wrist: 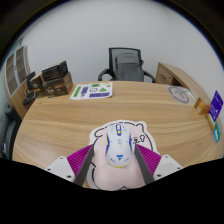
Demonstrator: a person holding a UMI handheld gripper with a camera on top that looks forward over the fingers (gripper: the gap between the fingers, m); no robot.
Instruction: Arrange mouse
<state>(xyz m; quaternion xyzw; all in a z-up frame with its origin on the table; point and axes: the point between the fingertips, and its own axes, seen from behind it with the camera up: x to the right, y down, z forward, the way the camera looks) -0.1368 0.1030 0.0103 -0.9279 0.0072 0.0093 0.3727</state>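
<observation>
A white mouse (117, 143) with blue and yellow markings sits between my two fingers, over a white cartoon-shaped mouse pad (100, 133) with a pink wrist rest (110, 176) on the wooden table (60, 125). My gripper (116, 152) is shut on the mouse, with the dark fingers (88, 163) pressing on its left and right sides. The magenta pads show outside the mouse at both sides. I cannot tell whether the mouse rests on the pad or hangs just above it.
A green and blue booklet (92, 90) lies at the table's far side. A black office chair (126, 65) stands behind the table. A black box (52, 78) and shelves are at the far left. A round object (180, 94) and a blue item (216, 104) are at the right.
</observation>
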